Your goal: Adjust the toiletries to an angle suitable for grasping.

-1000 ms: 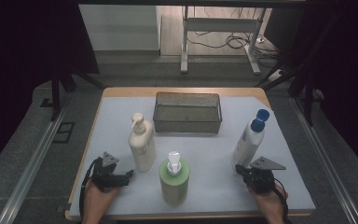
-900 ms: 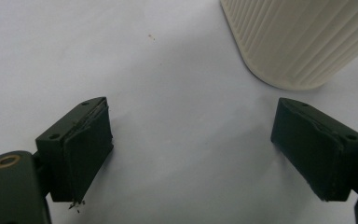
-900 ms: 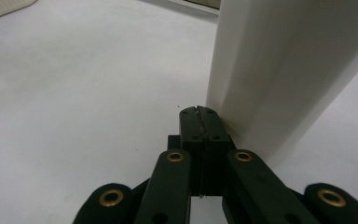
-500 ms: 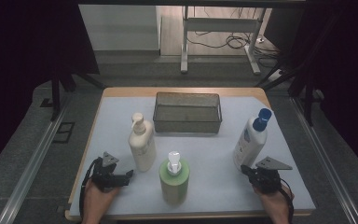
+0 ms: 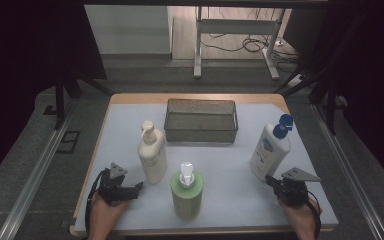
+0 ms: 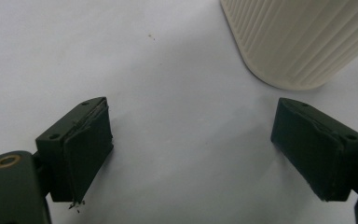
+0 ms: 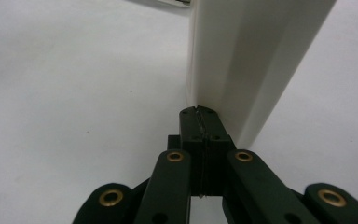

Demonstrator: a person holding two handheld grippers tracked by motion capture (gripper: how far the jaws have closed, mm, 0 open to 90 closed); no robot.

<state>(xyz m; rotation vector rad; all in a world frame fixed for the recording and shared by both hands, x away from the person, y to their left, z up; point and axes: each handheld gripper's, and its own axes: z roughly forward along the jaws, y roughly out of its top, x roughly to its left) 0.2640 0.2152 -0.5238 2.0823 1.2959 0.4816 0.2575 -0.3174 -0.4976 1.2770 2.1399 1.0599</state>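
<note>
I am nudging the tall, tippy bottle (image 5: pixel 269 152) with my closed, empty right gripper (image 7: pixel 199 112); left gripper (image 6: pixel 193 149) is gaping empty, and a low body grip looks safest.

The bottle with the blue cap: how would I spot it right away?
Start at the wire basket at the table's back. Go right and nearer: the bottle with the blue cap leans there, just ahead of the right gripper. The two other bottles lack blue tops.

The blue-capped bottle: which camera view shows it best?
The high view: the whole blue-capped bottle stands there, cap to base, beside the right gripper. The right gripper view shows its white lower wall close up. The left gripper view shows another, cream bottle.
</note>
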